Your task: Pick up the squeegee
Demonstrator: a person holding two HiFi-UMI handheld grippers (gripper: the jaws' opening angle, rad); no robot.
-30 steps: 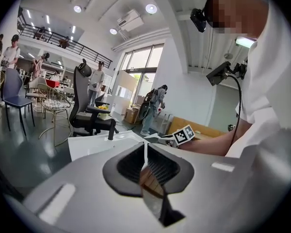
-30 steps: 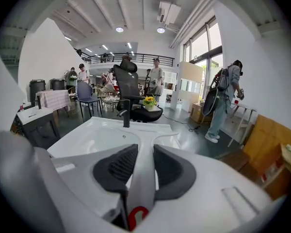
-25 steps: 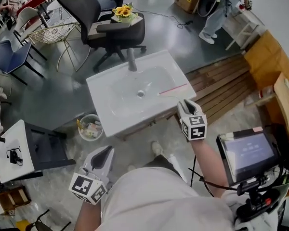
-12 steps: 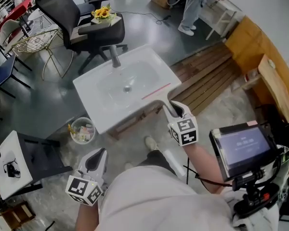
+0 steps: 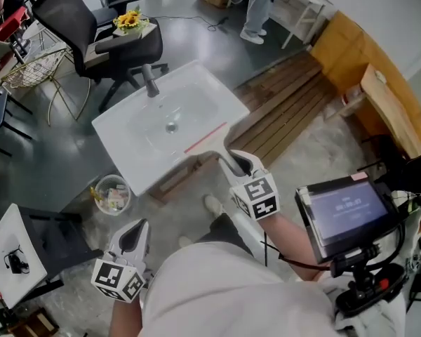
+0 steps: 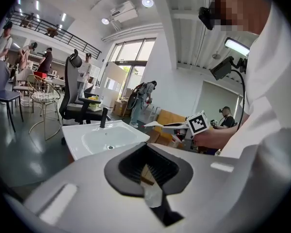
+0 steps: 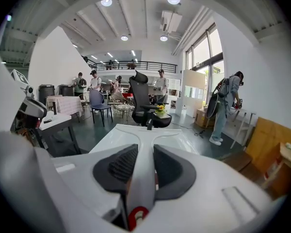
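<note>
The squeegee [image 5: 205, 138] has a white handle and a thin red blade edge. It hangs over the near right corner of the white sink [image 5: 119, 128]. My right gripper [image 5: 237, 166] is shut on its handle. In the right gripper view the squeegee [image 7: 146, 144] runs straight out between the dark pads [image 7: 117, 165] of the right gripper [image 7: 144, 166]. My left gripper [image 5: 135, 232] hangs low at my left side, away from the sink. In its own view the left gripper [image 6: 148, 166] stands open with nothing between its jaws.
A dark faucet [image 5: 150, 83] stands at the sink's far edge. Behind it is a black office chair [image 5: 119, 44] with sunflowers [image 5: 128, 20]. A bin [image 5: 112, 194] sits under the sink's left. Wooden slats [image 5: 288, 107] lie on the right, and a tablet on a stand [image 5: 344, 213] stands near right.
My right gripper has drawn the squeegee back toward me and a little up from the sink's right side. The left gripper has sunk slightly. The whole view has shifted.
</note>
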